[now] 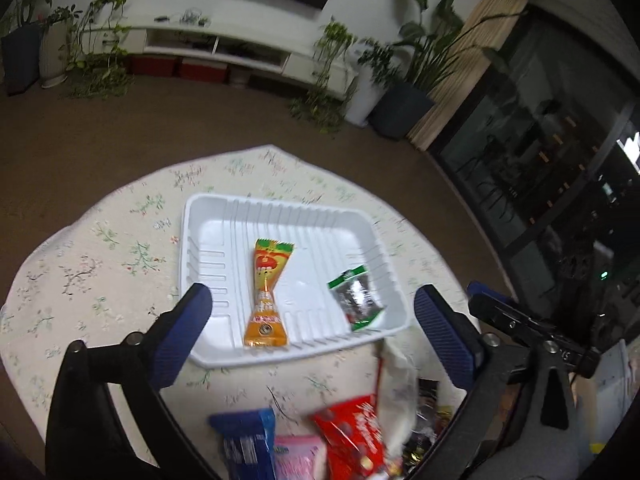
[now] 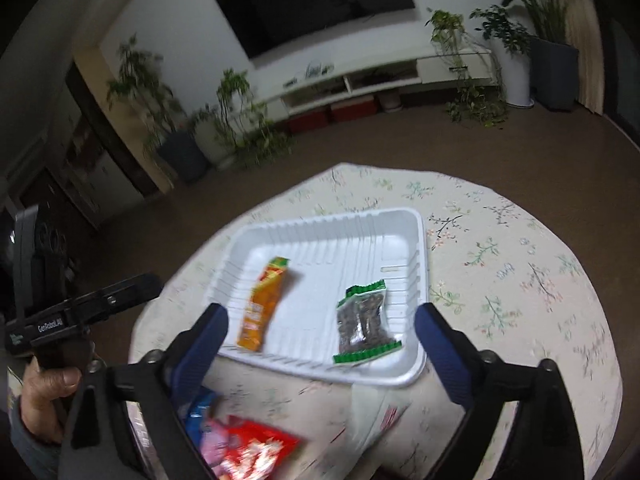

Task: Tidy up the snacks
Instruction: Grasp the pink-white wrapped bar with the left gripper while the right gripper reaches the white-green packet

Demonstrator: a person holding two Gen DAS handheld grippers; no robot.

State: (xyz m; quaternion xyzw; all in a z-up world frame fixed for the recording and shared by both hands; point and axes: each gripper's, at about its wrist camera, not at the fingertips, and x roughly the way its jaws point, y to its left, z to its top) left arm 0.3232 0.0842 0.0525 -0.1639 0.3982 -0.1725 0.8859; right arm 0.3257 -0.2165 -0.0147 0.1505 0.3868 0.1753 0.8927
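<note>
A white ribbed tray (image 1: 208, 216) (image 2: 404, 220) sits on the flowered round table. In it lie an orange snack packet (image 1: 267, 296) (image 2: 264, 304) and a clear green-edged packet of dark bits (image 1: 358, 300) (image 2: 364, 324). Loose snacks lie at the table's near edge: a blue packet (image 1: 246, 444), a pink packet (image 1: 298, 460), a red packet (image 1: 352, 436) (image 2: 256, 454) and a white wrapper (image 1: 398, 384) (image 2: 372, 412). My left gripper (image 1: 312, 300) is open and empty above the tray's near edge. My right gripper (image 2: 322, 316) is open and empty above the tray's near side.
The table (image 1: 100, 248) (image 2: 520, 280) has a flowered cloth and stands on a brown floor. The right gripper's body (image 1: 532, 328) shows beside the left one, and the left gripper's body and a hand (image 2: 52, 376) show at the right view's left edge. Plants and a TV shelf stand far behind.
</note>
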